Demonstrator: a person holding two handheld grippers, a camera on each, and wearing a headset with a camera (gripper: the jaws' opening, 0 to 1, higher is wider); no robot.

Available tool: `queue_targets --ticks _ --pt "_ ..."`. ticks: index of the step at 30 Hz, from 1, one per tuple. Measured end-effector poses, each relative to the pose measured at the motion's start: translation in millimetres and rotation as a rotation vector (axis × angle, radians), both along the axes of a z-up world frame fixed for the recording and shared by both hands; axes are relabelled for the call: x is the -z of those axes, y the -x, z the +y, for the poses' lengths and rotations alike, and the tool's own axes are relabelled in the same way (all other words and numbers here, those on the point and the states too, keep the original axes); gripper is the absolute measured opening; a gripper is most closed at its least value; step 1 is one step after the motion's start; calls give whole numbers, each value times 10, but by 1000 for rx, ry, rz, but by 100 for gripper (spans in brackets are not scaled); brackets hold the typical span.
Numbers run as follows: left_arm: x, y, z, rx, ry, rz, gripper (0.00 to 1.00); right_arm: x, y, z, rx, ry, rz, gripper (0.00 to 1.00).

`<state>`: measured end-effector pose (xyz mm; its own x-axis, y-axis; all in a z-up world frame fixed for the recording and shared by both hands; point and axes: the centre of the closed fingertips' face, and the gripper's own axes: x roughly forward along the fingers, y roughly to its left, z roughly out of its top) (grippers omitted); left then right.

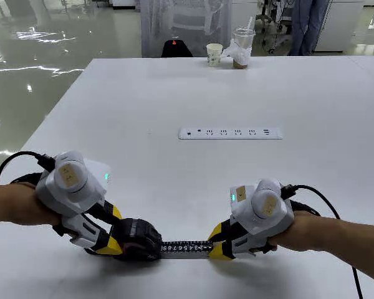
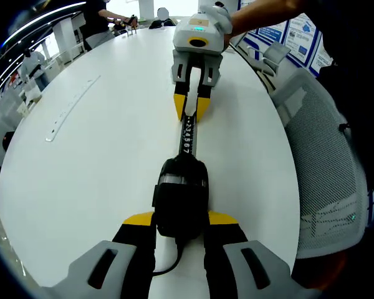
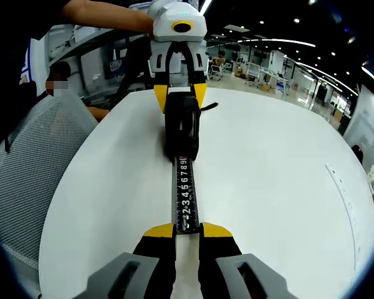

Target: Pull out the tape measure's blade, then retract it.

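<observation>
**A:** Left gripper (image 1: 115,230) is clamped around the tape measure (image 1: 137,238), down at seven o'clock on the table (image 1: 174,93).

**B:** And the right gripper (image 1: 217,242), at five o'clock, is pinched on the blade (image 1: 186,248) tip, with a short run out!

**A:** That blade looks thin and springy, so I reckon it snaps back. Best to hold its end and keep the body braced.

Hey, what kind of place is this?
Probably an open-plan office or lab: a big white table with a power strip, a mesh chair, and desks behind.
</observation>
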<state>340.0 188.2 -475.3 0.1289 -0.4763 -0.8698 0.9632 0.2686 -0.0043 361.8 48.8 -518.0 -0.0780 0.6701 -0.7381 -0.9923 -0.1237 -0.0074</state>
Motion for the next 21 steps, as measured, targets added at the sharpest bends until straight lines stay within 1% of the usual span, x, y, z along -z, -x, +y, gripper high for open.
queue_targets --ticks 14,21 --pt "-27 29 -26 0 -2 2 23 4 -36 -163 14 8 7 9" --pt "-38 39 -37 -2 -2 4 23 6 -54 -275 23 11 14 9"
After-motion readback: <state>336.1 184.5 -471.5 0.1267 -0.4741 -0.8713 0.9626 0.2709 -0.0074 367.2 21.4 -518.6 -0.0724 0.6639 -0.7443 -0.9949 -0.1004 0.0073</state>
